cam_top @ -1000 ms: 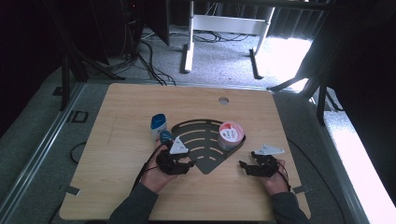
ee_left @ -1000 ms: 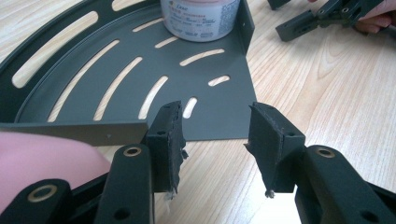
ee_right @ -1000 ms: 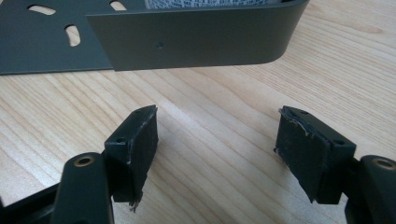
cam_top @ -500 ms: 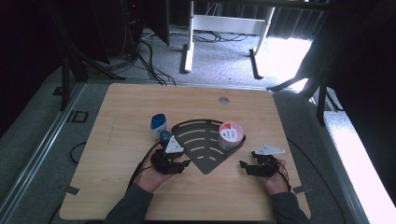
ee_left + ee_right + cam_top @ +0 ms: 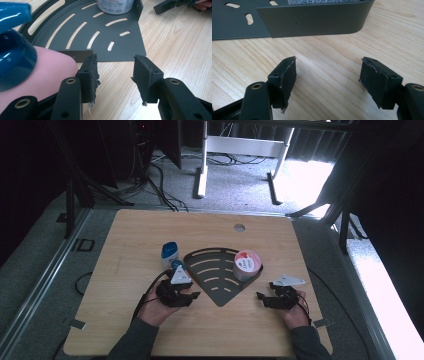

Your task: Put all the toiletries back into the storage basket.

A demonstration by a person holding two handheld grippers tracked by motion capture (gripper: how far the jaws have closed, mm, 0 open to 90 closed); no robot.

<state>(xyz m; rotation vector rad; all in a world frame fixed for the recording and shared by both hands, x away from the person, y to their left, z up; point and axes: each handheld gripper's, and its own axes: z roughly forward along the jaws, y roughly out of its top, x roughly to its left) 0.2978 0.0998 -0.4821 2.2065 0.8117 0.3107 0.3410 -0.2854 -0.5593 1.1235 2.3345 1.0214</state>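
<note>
A dark fan-shaped slotted tray (image 5: 212, 280) lies mid-table. A can with a red-and-white lid (image 5: 246, 264) stands in its right corner. A white container with a blue cap (image 5: 170, 253) stands just left of the tray. My left gripper (image 5: 194, 296) rests on the table by the tray's near left edge, open, with bare wood between its pads (image 5: 90, 72). The left gripper (image 5: 115, 62) faces the tray (image 5: 120, 47) and the can (image 5: 115, 6). My right gripper (image 5: 261, 297) lies right of the tray's point. The right gripper (image 5: 328, 65) is open and empty before the tray's side wall (image 5: 317, 21).
A blurred glossy blue thing (image 5: 13, 50) and a pink surface (image 5: 47, 72) sit close at the left of the left gripper view. The table has a round hole (image 5: 239, 227) near its far edge. Cables trail from both grippers. Desk legs and wires lie on the floor beyond.
My left gripper has drifted slightly to the left, away from the tray. The right gripper, tray, can and container have stayed put.
</note>
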